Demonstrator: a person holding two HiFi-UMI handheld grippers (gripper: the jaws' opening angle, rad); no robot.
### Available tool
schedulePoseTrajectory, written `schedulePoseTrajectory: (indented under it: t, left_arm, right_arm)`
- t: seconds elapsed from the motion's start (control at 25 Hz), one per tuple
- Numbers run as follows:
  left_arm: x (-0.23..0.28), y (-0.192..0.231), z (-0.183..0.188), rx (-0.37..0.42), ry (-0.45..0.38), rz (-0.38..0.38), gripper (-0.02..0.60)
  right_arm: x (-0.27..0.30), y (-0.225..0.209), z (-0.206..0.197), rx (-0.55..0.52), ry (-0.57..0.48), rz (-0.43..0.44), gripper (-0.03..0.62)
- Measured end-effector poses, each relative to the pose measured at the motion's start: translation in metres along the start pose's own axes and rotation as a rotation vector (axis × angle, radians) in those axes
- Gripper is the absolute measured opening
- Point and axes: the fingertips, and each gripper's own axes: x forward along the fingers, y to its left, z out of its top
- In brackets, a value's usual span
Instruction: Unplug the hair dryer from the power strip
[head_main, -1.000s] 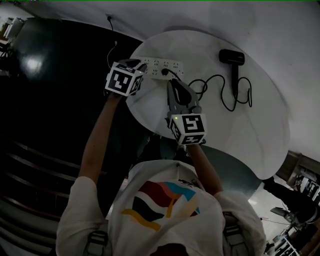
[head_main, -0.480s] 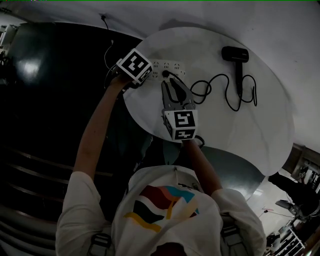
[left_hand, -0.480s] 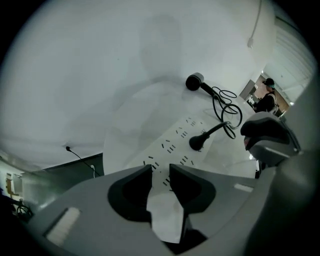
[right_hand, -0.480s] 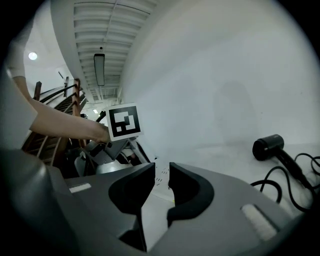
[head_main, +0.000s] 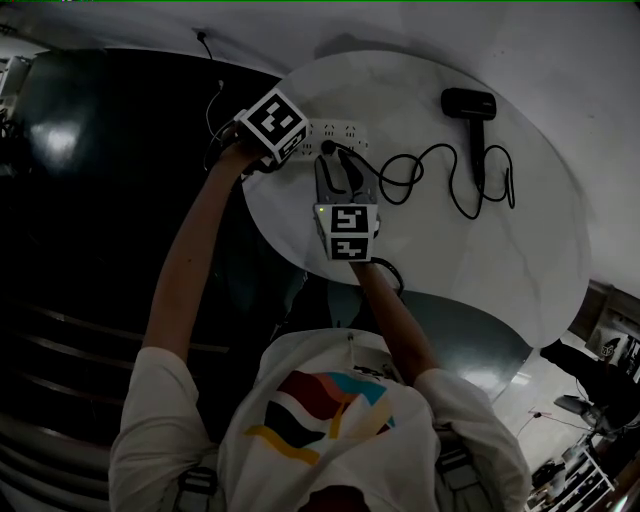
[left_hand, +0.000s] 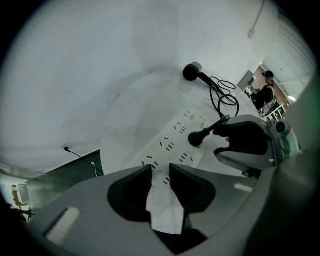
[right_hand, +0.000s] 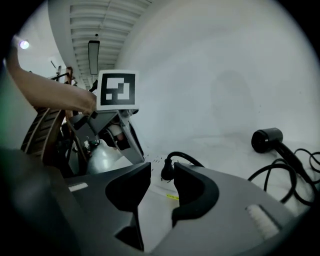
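A white power strip (head_main: 335, 133) lies near the far left edge of the round white table (head_main: 500, 260). The hair dryer's black plug (head_main: 328, 147) sits in one of its sockets. From there the cord (head_main: 440, 170) loops right to the black hair dryer (head_main: 470, 105), which lies flat. My left gripper (head_main: 283, 138) points steeply down, open, with its jaws over the strip's left end (left_hand: 172, 145). My right gripper (right_hand: 162, 170) is low and just short of the plug (right_hand: 167, 172). Its jaws are opening, and the plug shows in the gap with neither pad touching it.
Left of the table the floor is dark, with a thin cable (head_main: 215, 95) lying on it. A grey round seat (head_main: 480, 345) sits below the table's near edge. A person (left_hand: 264, 92) stands far off in the background.
The left gripper tipped down onto the strip's left end. The right gripper dropped and slid toward the plug, and its jaws went from nearly shut to wide.
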Motion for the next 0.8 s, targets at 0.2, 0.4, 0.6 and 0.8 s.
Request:
schedulePoseTrajectory:
  t: [0.2, 0.4, 0.6, 0.8]
  left_arm:
    - [0.0, 0.0, 0.001, 0.037, 0.019, -0.004, 0.115]
    - [0.001, -0.003, 0.0, 0.034, 0.009, -0.016, 0.114]
    - [0.003, -0.002, 0.005, 0.027, 0.001, -0.004, 0.112]
    - [0.003, -0.001, 0.001, 0.005, 0.006, 0.032, 0.112]
  right_arm:
    - [0.016, -0.006, 0.002, -0.018, -0.014, -0.08, 0.162]
    - [0.032, -0.005, 0.008, 0.012, -0.039, -0.119, 0.245]
    - [0.041, -0.017, 0.005, -0.018, -0.003, -0.095, 0.094]
    - [0.041, -0.009, 0.004, -0.131, 0.012, -0.049, 0.085]
